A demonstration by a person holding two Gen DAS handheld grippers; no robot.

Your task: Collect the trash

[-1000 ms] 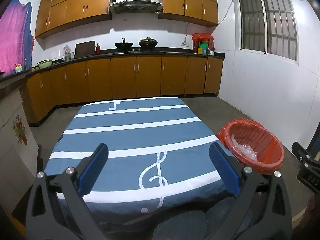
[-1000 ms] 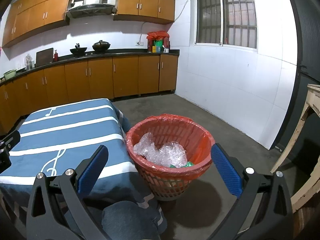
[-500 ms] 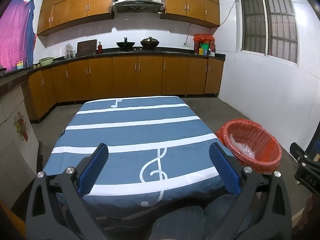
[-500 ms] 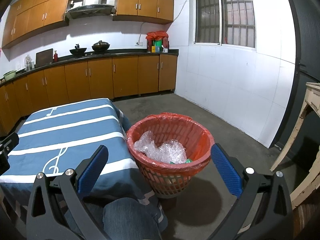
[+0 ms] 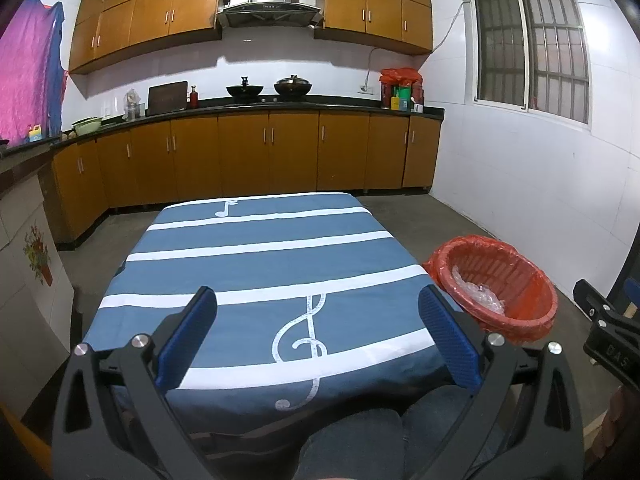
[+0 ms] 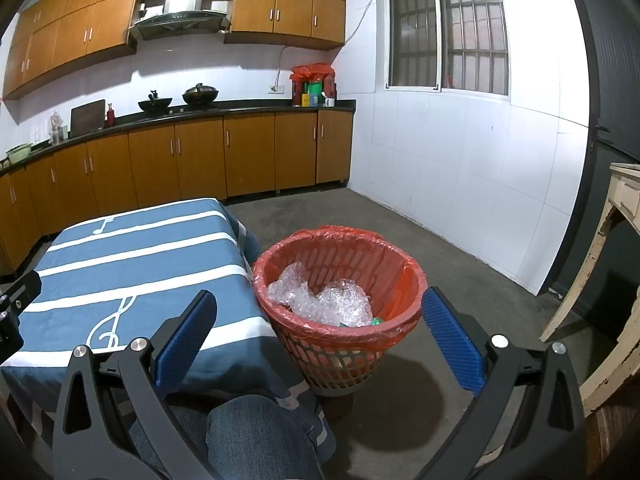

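Beside the table [image 5: 260, 264] stands a red basket [image 6: 400, 276] on the gray floor [image 6: 460, 264]. It sits just past the table's right edge, very near the cloth that hangs down. A thin red bag [image 6: 304, 326] lines the basket and folds over its rim. Down inside lies a heap of clear bubble wrap [image 6: 324, 300], with a small green bit [image 6: 376, 321] peeking out next to it.

A blue cloth with white stripes and white music notes covers the table. Nothing lies on the cloth.

The left gripper [image 5: 318, 334] is held over the near end of the table. Its two blue fingers [image 5: 188, 336] are spread wide apart, and nothing is between them. The right gripper [image 6: 320, 334] is held low in front of the basket. Its blue fingers [image 6: 452, 340] are spread wide too, with nothing in them. The basket shows in the gap between them but does not touch them.

A knee [image 6: 260, 436] in blue jeans shows at the bottom, close to the table edge.

Far behind, brown cupboards [image 5: 240, 156] run along the wall, with two black pans [image 5: 292, 87] on the dark counter. A window with bars [image 5: 532, 40] is on the right wall.
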